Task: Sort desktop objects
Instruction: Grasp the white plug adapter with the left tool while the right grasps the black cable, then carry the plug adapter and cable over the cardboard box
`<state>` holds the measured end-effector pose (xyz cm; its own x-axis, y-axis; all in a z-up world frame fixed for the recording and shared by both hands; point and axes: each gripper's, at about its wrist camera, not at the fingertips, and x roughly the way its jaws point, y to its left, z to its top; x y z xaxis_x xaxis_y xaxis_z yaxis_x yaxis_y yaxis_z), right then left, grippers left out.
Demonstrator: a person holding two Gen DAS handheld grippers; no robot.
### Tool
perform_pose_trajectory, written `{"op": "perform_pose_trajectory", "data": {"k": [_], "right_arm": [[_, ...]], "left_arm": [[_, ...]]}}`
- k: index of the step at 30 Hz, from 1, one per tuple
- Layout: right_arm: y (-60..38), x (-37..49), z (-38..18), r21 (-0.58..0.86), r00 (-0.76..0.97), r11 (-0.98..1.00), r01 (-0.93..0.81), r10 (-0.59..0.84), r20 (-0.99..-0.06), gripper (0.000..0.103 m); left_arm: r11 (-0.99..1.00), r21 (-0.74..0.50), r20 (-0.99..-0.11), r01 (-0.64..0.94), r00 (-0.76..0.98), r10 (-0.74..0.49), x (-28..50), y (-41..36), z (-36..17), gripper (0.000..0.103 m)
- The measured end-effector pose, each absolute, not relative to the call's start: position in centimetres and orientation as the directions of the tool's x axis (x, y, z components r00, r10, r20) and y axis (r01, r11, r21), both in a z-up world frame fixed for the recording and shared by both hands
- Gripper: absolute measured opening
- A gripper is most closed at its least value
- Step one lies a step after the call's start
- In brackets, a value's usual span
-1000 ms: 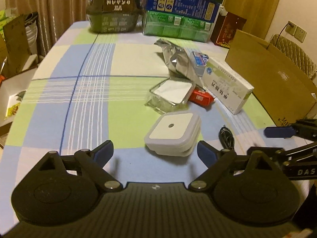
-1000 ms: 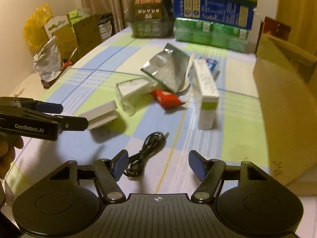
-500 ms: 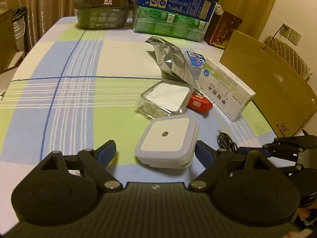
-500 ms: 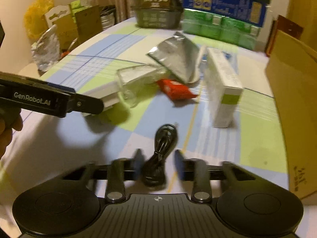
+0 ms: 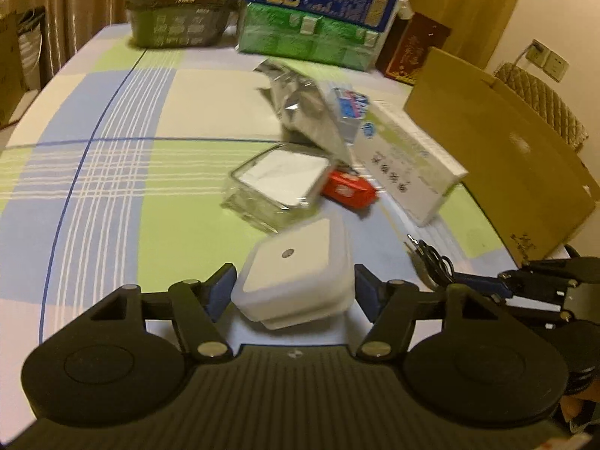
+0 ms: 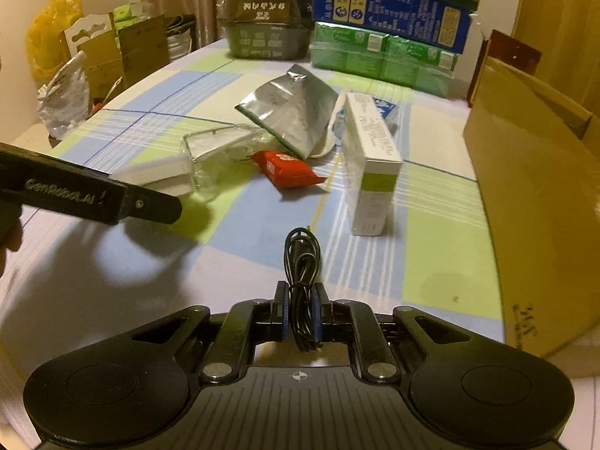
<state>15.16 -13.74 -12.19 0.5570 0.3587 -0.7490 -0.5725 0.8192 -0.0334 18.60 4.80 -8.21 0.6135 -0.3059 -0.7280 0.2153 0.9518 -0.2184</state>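
A white square device [image 5: 296, 273] with a small round dot on top lies on the checked tablecloth [image 5: 112, 195], a little askew. My left gripper [image 5: 294, 290] is shut on it, one blue pad against each side. A coiled black cable [image 6: 300, 258] runs out from between the fingers of my right gripper [image 6: 300, 313], which is shut on its near end. In the left wrist view the cable [image 5: 431, 262] and the right gripper's blue finger [image 5: 483, 285] show at the right. The right wrist view catches the left gripper's black finger [image 6: 150, 206] at the left, beside the white device [image 6: 157, 174].
Beyond lie a clear plastic case [image 5: 277, 183], a red packet [image 5: 348, 189], a long white medicine box [image 5: 408, 165] and a silver foil bag [image 5: 307, 112]. A large cardboard box [image 5: 506, 157] lines the right edge. Green, blue and dark cartons [image 5: 311, 33] stand at the back.
My left gripper moved forward around the white device and its fingers closed onto it. My right gripper moved over the black cable and shut on it.
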Motion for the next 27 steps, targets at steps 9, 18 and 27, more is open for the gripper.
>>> {"op": "perform_pose_trajectory", "data": {"k": [9,18,27], "right_arm": [[-17.4,12.9,-11.6,-0.054,0.574,0.843,-0.535,0.315,-0.756,0.008],[-18.0,12.2,-11.5,-0.048,0.579,0.849,-0.527,0.317,-0.752,0.008],[-18.2,12.4,-11.1,-0.046,0.599,0.852,-0.521,0.327,-0.731,0.008]], "left_arm": [[0.959,-0.124,-0.729,0.255,0.632,-0.263,14.3,1.1,-7.4,0.046],[0.956,-0.097,-0.712,0.277,0.652,-0.261,13.0,0.1,-7.2,0.046],[0.957,-0.092,-0.701,0.275,0.665,-0.258,12.9,-0.1,-6.9,0.046]]}}
